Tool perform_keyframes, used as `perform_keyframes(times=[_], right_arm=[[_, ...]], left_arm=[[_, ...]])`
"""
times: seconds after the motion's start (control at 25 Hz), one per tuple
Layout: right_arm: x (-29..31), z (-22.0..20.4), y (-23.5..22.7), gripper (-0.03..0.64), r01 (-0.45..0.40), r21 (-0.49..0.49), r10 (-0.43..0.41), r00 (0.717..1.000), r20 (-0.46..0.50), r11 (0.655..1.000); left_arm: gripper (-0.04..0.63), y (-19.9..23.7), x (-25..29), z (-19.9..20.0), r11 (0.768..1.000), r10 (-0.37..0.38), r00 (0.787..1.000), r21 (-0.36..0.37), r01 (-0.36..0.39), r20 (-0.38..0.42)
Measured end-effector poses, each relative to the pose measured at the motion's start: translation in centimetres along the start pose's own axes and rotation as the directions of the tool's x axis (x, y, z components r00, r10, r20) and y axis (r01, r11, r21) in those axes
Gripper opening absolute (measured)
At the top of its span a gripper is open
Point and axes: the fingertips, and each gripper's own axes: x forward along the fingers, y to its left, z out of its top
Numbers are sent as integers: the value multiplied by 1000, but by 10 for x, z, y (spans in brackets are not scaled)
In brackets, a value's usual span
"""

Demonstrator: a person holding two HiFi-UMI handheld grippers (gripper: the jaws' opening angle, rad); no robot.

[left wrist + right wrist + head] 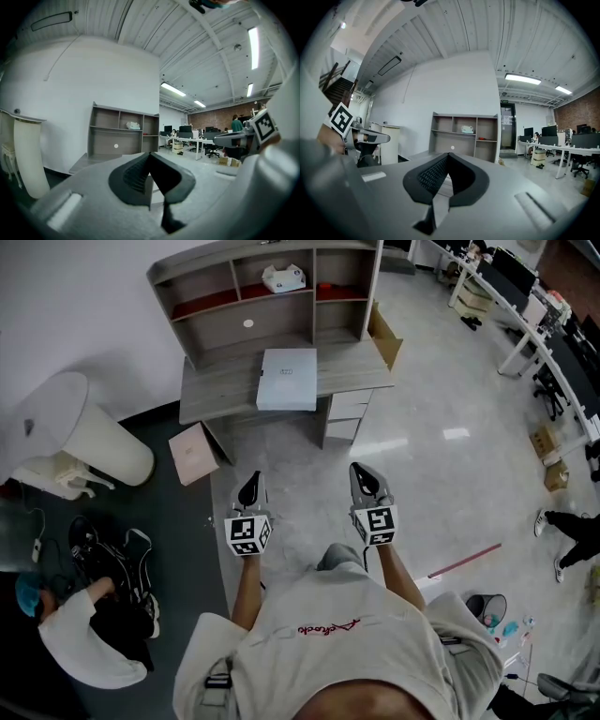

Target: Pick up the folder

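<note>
You're on the approach: left gripper [250, 489] and right gripper [367, 480] have fingers clenched on nothing, well short of the folder [288, 379] lying flat on the tabletop [211, 395]; step closer, then open up.

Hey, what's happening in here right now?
A person faces a desk, holding a gripper in each hand. Both the left gripper and the right gripper are shut and empty, pointing toward the desk. The folder lies flat on the desk top, untouched, some way ahead of them.
</note>
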Motion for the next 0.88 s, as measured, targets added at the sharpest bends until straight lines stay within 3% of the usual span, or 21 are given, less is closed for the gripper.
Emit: perform_keyframes(times=[0.44,0.88], right_arm=[[14,-6,-5,3,-14,2,14,1000,5,1000],[66,-8,-18,3,-41,9,41,999,15,999]], left_arm=[[2,-1,10,-6,1000,6,1000,-8,-6,-1],[2,28,49,-5,999,43,999,-4,-43,-3]])
